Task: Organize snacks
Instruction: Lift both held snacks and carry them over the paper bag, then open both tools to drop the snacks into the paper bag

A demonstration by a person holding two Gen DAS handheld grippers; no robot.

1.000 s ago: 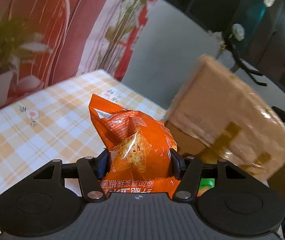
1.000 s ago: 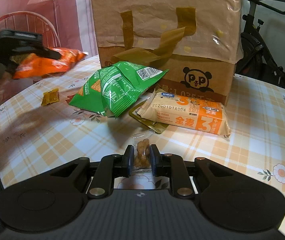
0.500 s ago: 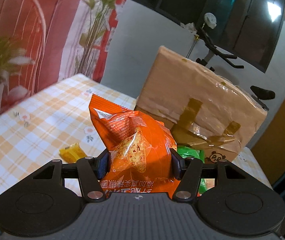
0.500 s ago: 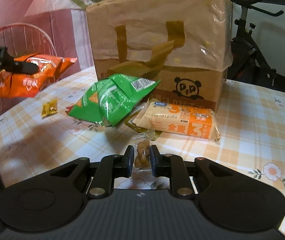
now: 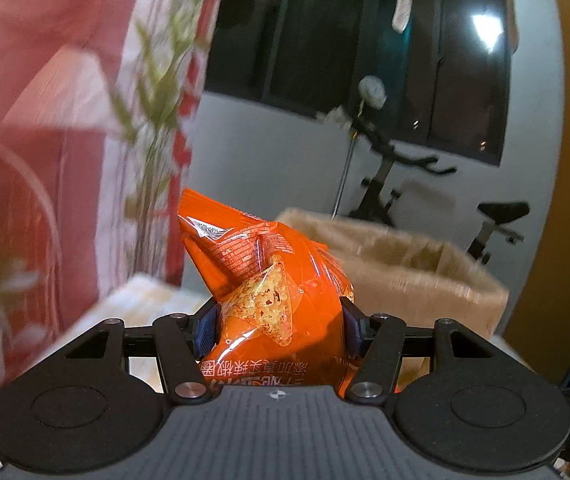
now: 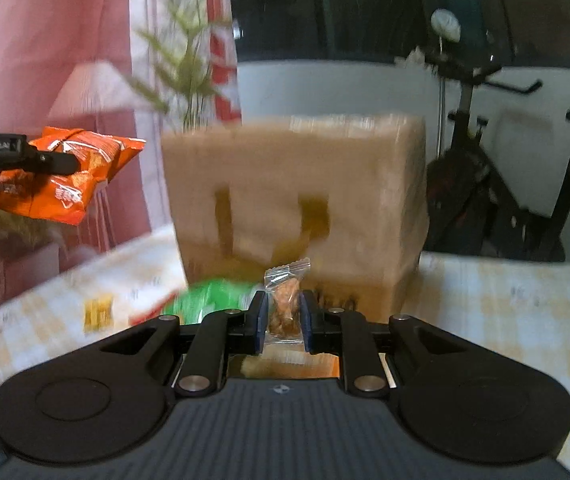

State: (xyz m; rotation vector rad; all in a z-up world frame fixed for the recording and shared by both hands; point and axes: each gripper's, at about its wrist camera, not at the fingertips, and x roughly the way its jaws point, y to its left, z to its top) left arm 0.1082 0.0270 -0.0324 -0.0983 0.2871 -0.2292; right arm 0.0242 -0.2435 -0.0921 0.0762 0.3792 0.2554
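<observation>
Dim room, pink curtain to one side, exercise bike (image 6: 497,160) by the dark window behind a checked tablecloth (image 6: 505,304).

Orange chip bag (image 5: 273,292) — clamped crosswise in the left gripper (image 5: 279,328), pads pressing both flanks, puffed body bulging forward and up past the fingers. Seen from the right wrist, the same orange chip bag (image 6: 65,172) hangs in the air well above the table, off to the side of the tan bag (image 6: 297,200).

Small clear packet (image 6: 285,300) of brown pieces — pinched in the right gripper (image 6: 283,316), jaws nearly together on it, crimped top edge standing free above the pads. Also lifted off the cloth.

Tan bag stands upright on the table, handles on its face; from the left wrist its mouth (image 5: 397,248) looks open at the top. Likely the place for both snacks, judging from the task.

On the cloth near its base: green snack bag (image 6: 213,300), small yellow packet (image 6: 99,314). Both blurred.

Doing it well, as I judge it:
- Bring each load over the rim before lowering; the soft sides could fold inward if clipped.
- One hand at a time; the opening looks tight for two tools.
- Chip bag is air-filled: keep the squeeze as is, no harder.
- Release only once inside the mouth.
</observation>
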